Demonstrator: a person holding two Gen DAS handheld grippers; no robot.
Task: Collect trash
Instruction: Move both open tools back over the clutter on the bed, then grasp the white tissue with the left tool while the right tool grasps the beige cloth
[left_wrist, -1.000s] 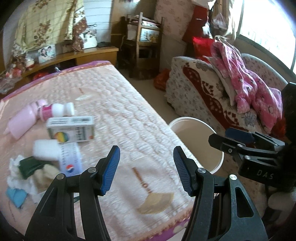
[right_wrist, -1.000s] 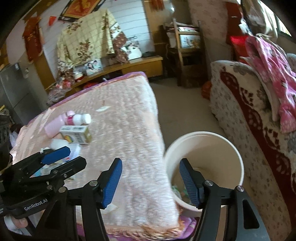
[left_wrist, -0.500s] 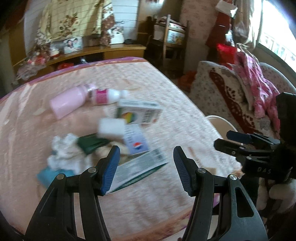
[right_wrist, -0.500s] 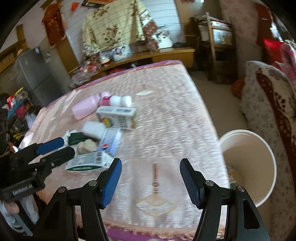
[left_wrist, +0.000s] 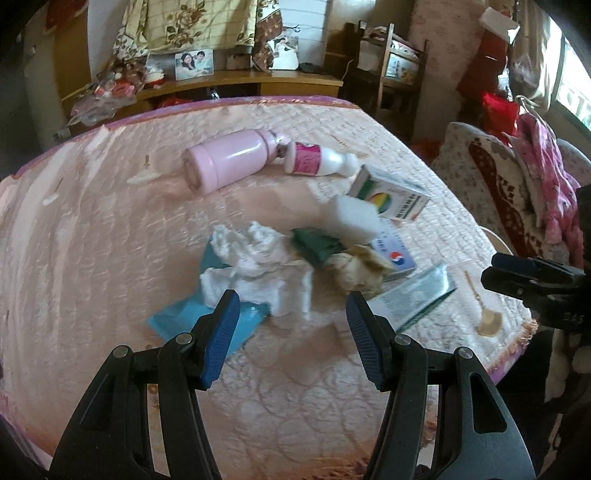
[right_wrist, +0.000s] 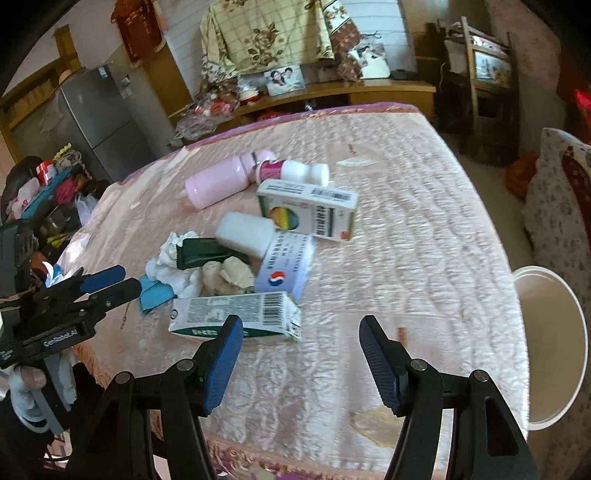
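Pink quilted cloth covers the tabletop (right_wrist: 406, 229), and the litter lies in one cluster toward its near left part. Items noted: a crumpled white tissue (left_wrist: 255, 266), a blue wrapper (left_wrist: 243, 321) under it, a dark green packet (right_wrist: 201, 253), a beige paper wad (right_wrist: 229, 277), a flattened green-and-white carton (right_wrist: 236, 314), a white and blue box (right_wrist: 284, 269), a white bottle (right_wrist: 245, 234), a rainbow-marked medicine box (right_wrist: 308, 210), a pink-labelled white bottle (right_wrist: 295, 171) and a pink flask (right_wrist: 221, 181). All lie on the cloth, several touching or overlapping. The white bin (right_wrist: 550, 343) stands on the floor off the tabletop's right edge; its contents cannot be made out here.

Left hand-held gripper (left_wrist: 288, 339): jaws apart, nothing between them, poised above the tissue and blue wrapper. Right hand-held gripper (right_wrist: 301, 362): jaws apart, empty, near the flattened carton, which lies just beyond its left finger.

Assessment: the step in hand is the approach to the pile; no piece is yet gripped, and much of the collecting appears to remain.

Next move, as judged: each gripper should descend onto its nearest piece, straddle it and close. The carton lies flat, so a finger must get under an edge or pinch its raised torn end. The tissue is soft and should bunch readily, though the wrapper beneath may come up with it. Each piece then goes right to the bin.
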